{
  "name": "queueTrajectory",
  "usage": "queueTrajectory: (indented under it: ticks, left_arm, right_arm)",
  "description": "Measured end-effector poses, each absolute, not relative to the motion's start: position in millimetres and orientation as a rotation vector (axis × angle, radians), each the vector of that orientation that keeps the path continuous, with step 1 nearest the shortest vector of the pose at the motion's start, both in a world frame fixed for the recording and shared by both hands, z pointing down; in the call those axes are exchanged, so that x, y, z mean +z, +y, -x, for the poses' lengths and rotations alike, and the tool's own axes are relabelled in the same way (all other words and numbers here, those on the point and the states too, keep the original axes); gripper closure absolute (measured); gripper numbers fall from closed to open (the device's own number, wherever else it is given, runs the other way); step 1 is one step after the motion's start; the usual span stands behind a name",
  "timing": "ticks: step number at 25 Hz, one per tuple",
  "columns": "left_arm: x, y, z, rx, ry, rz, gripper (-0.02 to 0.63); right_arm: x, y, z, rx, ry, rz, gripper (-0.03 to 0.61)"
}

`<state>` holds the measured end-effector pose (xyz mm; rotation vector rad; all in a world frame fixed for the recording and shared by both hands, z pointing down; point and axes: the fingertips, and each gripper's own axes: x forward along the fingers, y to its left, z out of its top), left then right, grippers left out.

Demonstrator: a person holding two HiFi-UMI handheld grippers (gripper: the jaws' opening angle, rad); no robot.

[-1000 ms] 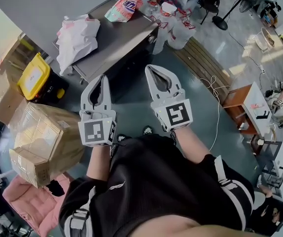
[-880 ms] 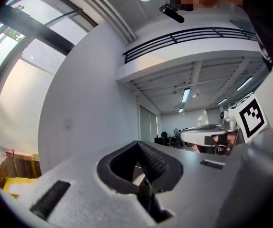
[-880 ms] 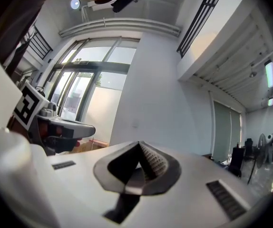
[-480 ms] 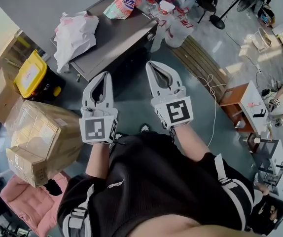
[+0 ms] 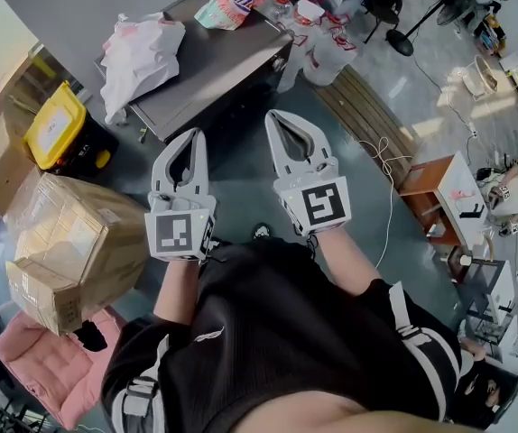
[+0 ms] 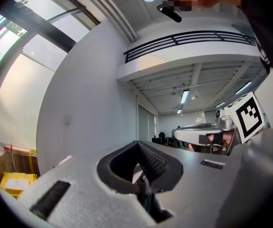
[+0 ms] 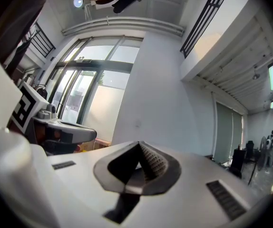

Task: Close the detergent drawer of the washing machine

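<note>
The drawer cannot be made out in any view. It is judged to sit on the dark front of the washer [image 5: 214, 57], the grey-topped box at the far side, beyond both claws. A light, stiff plastic slide with a smooth face is expected. It should be pushed squarely at the middle of its front rather than gripped, or it may skew and jam.

A white bag [image 5: 142, 52] and a detergent pack [image 5: 232, 0] are seen on the washer's top. The left claw [image 5: 196, 135] and right claw [image 5: 275, 118] are held level, side by side, short of the washer. Each is pressed together with nothing between. A carton [image 5: 78, 251] is seen at the near left.
</note>
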<state>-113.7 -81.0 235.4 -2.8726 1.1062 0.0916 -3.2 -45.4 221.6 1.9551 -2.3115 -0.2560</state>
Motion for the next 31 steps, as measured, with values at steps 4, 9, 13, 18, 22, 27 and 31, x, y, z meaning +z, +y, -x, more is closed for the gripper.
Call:
queueTrajectory:
  ticks: [4,9,13,18,22,27,31]
  left_arm:
    - [236,-81,114,0.097,1.104,2.881,0.608]
    - [239,-77,111,0.091,1.085,2.895,0.608]
    - [241,-77,110,0.088,1.082,2.901,0.609]
    - [243,-80,113,0.079,1.101,2.900,0.609]
    - [243,-80,111,0.084,1.097,2.899,0.608]
    - [242,-79,108,0.099,1.099,2.903,0.608]
    - [242,-82,109,0.098,1.104,2.899,0.609]
  right_arm:
    - [222,-45,7,-0.251,-2.316,-1.948,0.574]
    - [224,-42,10,-0.242,-2.322,-1.924,0.574]
    - [226,-42,4,-0.225,-2.303,-1.942,0.574]
    - [228,-40,-1,-0.215,-2.295,-1.954,0.574]
    - [229,-38,-2,-0.220,-2.285,-1.957,0.574]
    - [226,-38,-5,-0.232,-2.291,-1.958,0.574]
    - [226,-39,-7,-0.227,-2.286,-1.963,0.574]
